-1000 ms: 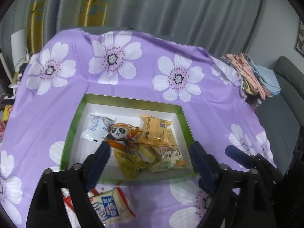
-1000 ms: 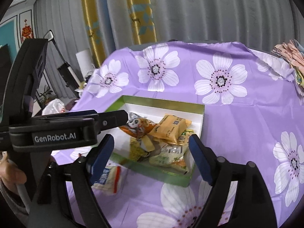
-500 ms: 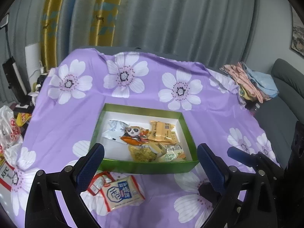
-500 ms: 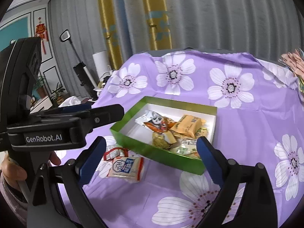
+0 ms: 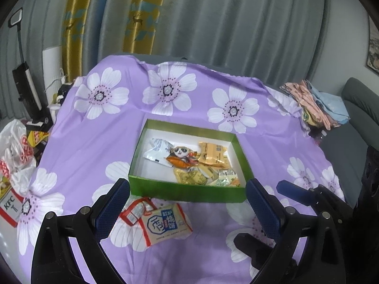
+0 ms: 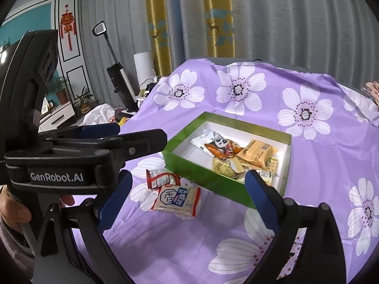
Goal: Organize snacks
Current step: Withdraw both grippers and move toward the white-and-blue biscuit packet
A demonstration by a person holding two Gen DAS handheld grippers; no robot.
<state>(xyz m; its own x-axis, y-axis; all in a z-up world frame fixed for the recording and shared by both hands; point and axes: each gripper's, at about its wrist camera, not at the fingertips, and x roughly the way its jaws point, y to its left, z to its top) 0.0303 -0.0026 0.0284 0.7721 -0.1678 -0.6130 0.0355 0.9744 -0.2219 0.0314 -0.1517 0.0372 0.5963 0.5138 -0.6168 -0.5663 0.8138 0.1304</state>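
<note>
Box: the shallow green cardboard box with a white inside (image 5: 187, 193) sits on the purple floral tablecloth (image 5: 94, 142), open side up, so packets can be dropped in from above.
Inside the box: a white-and-silver packet (image 5: 157, 152), an orange packet with a panda face (image 5: 181, 157), a yellow-orange packet (image 5: 213, 152) and a few pale yellow ones lie heaped toward the right half; the left half shows bare white floor.
Still outside: a cream packet with a blue-and-red label (image 5: 165, 223) lies flat on the cloth just beside the box's near wall, partly over a small red-and-white packet (image 5: 135, 213). By my reading these two are what remains to go in.
Left gripper (image 5: 187, 207): jaws spread wide, nothing between the pads; it sits back from the box with the cream packet framed low between its fingers, likely the next pick.
Right gripper (image 6: 187, 196): its jaws have just been opening and now stand wide and empty, looking at the box's corner.
Hand (image 6: 14, 210): wrapped around the left tool's handle, seen in the right wrist view.
Risk: the two overlapping packets may come up together.
</note>
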